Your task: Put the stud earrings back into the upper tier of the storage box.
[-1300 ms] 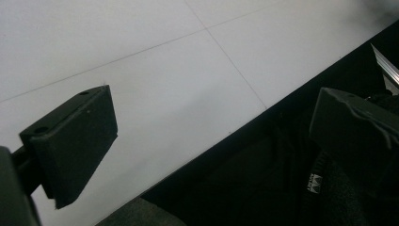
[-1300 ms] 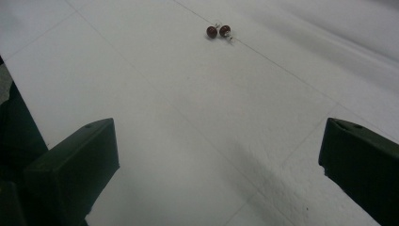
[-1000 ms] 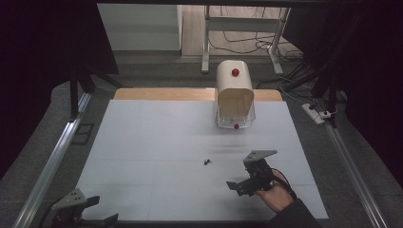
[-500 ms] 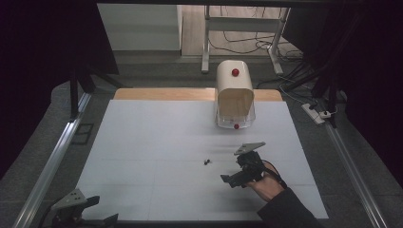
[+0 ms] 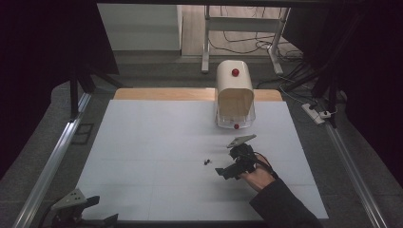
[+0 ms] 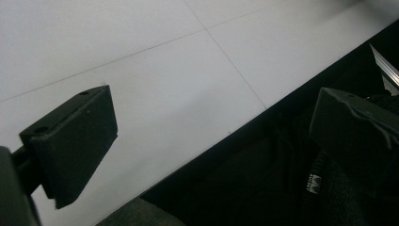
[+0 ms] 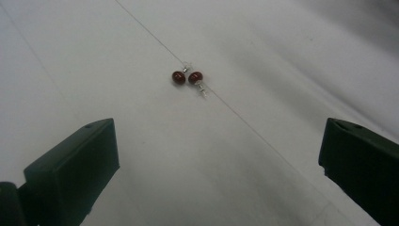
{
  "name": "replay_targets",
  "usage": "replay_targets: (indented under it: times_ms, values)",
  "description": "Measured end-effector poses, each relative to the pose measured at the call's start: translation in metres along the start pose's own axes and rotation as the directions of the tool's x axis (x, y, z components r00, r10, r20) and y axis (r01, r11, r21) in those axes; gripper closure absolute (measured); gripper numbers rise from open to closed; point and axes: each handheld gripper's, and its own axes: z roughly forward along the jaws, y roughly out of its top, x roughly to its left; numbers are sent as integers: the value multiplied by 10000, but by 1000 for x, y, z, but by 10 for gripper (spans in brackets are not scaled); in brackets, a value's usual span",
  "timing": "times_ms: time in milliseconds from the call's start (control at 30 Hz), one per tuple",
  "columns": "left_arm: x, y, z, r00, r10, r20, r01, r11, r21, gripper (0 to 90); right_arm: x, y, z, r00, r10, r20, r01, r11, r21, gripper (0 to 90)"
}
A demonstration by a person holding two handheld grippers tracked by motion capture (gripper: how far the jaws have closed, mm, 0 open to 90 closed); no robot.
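High view: right claw [image 5: 227, 169] sits over the white counter [image 5: 142, 142], approx centre-right, held by a hand [image 5: 260, 175] coming in from 5 o'clock. Its jaws point toward 9 o'clock, spread wide, nothing btwn them. Two small dark earrings [image 5: 206, 162] lie on the counter just beside the claw tip, at its 9 o'clock, not touching it. Cream box [image 5: 234, 95] w/ a red knob stands at 12 o'clock from the claw, well apart, near the far edge. Left claw [image 5: 76, 209] rests at the near left corner, approx 7 o'clock, well apart from the earrings.

Left claw view: jaws spread wide, empty; one hangs over the counter [image 6: 164, 70], the other past its dark near edge.

Right claw view: jaws wide apart, empty. Earrings [image 7: 187, 78], two red-brown beads w/ metal hooks, touch each other on the counter at 12 o'clock, ahead of the jaws and btwn their lines.
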Motion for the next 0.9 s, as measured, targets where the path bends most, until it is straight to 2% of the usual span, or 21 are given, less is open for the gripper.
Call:
replay_targets:
  times_ms: [133,400,500,600,667,900]
  values:
    - [0,0,0,10000,1,6,-1,10000,0,17,0,5,9,9996,-163,223,158,9995,258,0]
    - [0,0,0,10000,-4,18,4,10000,-5,17,-1,18,25,9996,-170,233,159,9988,472,0]
    - [0,0,0,10000,-6,25,6,10000,-6,17,-2,23,32,9991,-170,382,149,9984,549,0]
    - [1,0,0,10000,-12,36,12,10000,-3,17,-2,26,39,9983,-346,470,311,9969,721,0]
    - [1,0,0,10000,-14,33,14,10000,-5,17,-1,28,42,9976,-506,467,470,9959,768,54]
    - [1,0,0,10000,-14,30,14,10000,1,18,0,35,46,9973,-620,390,589,9954,751,265]
